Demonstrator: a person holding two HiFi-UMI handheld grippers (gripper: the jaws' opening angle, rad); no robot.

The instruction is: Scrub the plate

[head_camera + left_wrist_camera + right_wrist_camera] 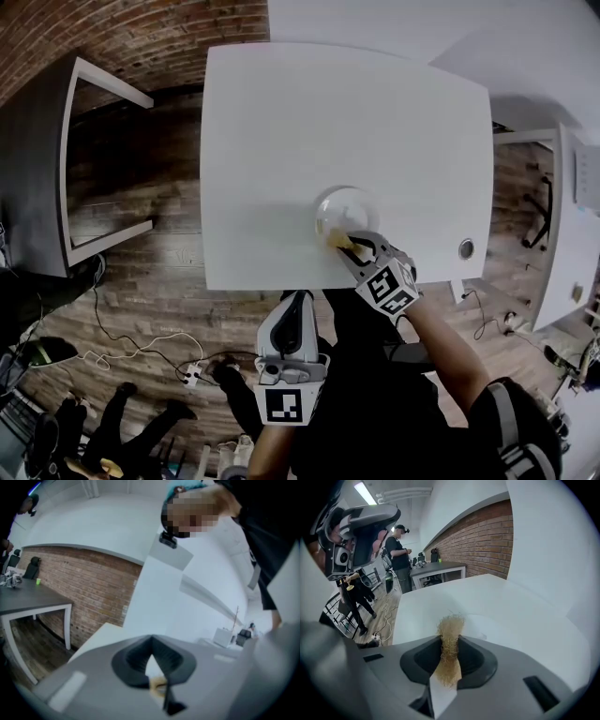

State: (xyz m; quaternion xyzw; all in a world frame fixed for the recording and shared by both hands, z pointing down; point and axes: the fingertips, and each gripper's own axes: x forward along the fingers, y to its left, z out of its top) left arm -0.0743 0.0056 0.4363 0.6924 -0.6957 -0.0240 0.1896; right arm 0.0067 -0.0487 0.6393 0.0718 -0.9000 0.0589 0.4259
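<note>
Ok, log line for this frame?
right gripper: shut on scrubber, at plate near rim | left gripper: shut, empty, off table | plate: on table, near edge

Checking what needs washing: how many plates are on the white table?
1: a white plate near the table's front edge, the right gripper's scrubber at its rim. None seems hidden.

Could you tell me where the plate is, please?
In the head view, the plate sits near the white table's near edge, just beyond the right tool.
</note>
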